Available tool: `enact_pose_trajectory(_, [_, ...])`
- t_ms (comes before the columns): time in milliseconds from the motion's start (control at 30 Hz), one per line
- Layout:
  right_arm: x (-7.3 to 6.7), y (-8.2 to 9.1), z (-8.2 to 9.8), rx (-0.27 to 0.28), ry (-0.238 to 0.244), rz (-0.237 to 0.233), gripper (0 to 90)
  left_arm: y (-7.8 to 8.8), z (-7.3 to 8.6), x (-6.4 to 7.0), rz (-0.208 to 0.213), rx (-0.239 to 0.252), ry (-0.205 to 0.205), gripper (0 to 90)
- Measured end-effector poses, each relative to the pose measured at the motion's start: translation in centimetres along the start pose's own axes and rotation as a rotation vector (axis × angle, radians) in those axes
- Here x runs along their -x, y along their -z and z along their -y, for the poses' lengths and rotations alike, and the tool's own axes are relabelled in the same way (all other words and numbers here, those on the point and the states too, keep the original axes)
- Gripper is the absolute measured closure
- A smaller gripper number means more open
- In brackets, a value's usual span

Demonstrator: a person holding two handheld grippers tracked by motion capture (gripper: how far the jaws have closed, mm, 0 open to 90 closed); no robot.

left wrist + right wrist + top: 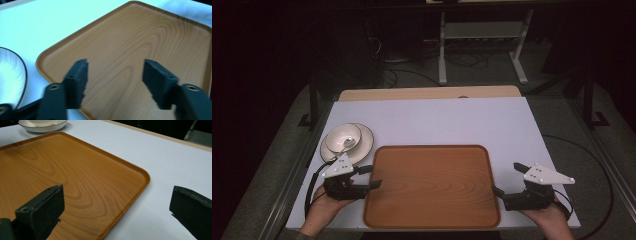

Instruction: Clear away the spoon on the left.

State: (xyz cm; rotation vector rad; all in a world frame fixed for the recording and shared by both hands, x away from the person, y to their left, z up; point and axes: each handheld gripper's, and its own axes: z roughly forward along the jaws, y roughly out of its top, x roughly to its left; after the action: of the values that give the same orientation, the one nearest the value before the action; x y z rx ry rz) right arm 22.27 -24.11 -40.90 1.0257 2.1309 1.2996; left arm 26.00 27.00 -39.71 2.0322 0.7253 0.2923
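We work at a white table (437,117), and the biggest thing on it is the wooden tray (432,185), lying flat at the near edge, between our two hands. It carries nothing. Off its far left corner, just beside the rim, sits a plate (364,145) with a bowl (343,136) stacked in it and a spoon (346,146) resting in the bowl.

We judge the step in hand to be the approach to the tray, one gripper at each short side. The left gripper (368,176) hangs over the tray's left rim with its jaws spread wide and nothing between them; in the left gripper view both jaws frame the wood from above. The right gripper (508,179) is opened wider still and also holds nothing; in the right gripper view one jaw stands over the tray's near right corner and the other over bare table, so the rim runs between them.

Next, we think, each gripper needs to drop until the rim sits between its jaws, then close. Both sides should grip at matching points, so the tray lifts level.
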Motion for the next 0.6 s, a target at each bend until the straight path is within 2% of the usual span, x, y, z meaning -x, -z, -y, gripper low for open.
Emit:
enact_pose_trajectory(233, [0.1,0.1,0.1,0.003,-0.003,-0.001,0.0,0.6,-0.2,-1.0,-0.004,-0.005,0.041,68.9])
enact_pose_trajectory(467, [0.0,0.2,0.1,0.001,-0.004,0.0,0.0,0.8,-0.7,-1.6,-0.009,-0.003,0.055,87.9])
enact_pose_trajectory(600, [0.0,0.3,0.2,0.003,-0.005,0.001,0.0,1.0,-0.9,-2.0,-0.016,-0.006,0.06,89.6])
